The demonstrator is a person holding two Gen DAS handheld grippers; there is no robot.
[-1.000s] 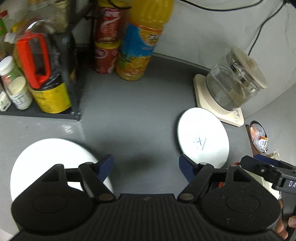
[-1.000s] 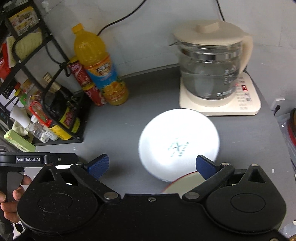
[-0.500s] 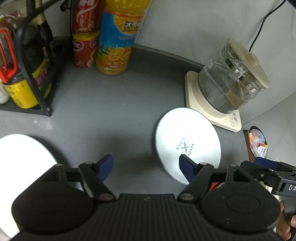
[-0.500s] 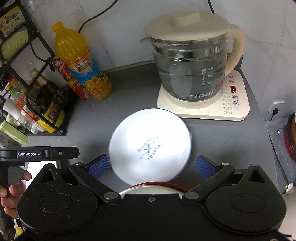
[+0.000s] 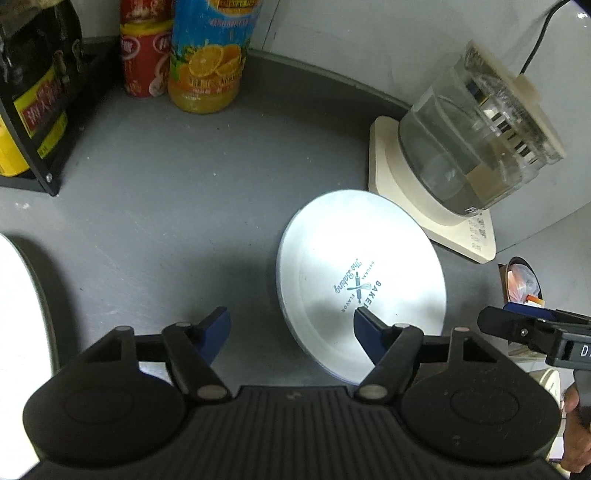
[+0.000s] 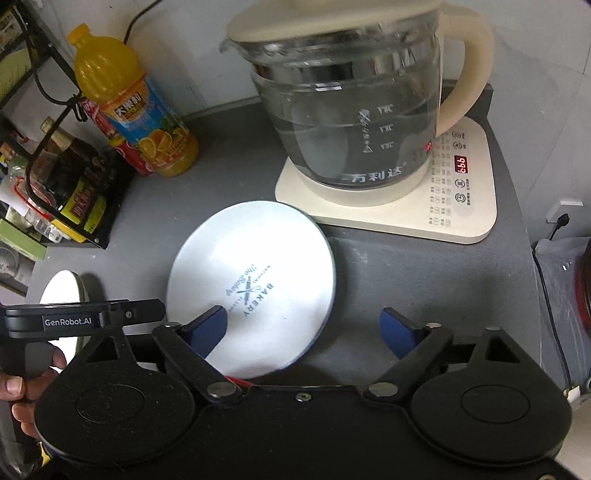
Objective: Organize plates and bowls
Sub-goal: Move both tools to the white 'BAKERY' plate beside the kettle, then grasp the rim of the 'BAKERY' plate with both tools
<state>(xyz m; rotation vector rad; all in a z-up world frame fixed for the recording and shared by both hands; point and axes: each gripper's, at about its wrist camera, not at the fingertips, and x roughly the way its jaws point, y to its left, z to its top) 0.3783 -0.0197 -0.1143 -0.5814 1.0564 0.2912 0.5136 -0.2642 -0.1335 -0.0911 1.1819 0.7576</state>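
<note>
Both your left tool point(image 5: 290, 325) and right tool point(image 6: 303, 326) gape empty over the bakery-print plate point(image 6: 255, 280), beside the kettle base point(image 6: 461, 218) at the counter's point(image 5: 166, 206) back edge.

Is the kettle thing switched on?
On. The kettle base shows lit red digits on its display, beside the glass kettle sitting on it.

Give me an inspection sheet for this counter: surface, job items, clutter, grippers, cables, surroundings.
Surface: grey countertop, bare in the middle.
Job's things: bakery-print plate flat beside the kettle base; white plate at the left edge.
Clutter: glass kettle, orange juice bottle, red cans, black rack of bottles.
Grippers: left hand-held gripper open, empty; right hand-held gripper open, empty.
Cables: black cord on the wall.
Surroundings: grey wall.
</note>
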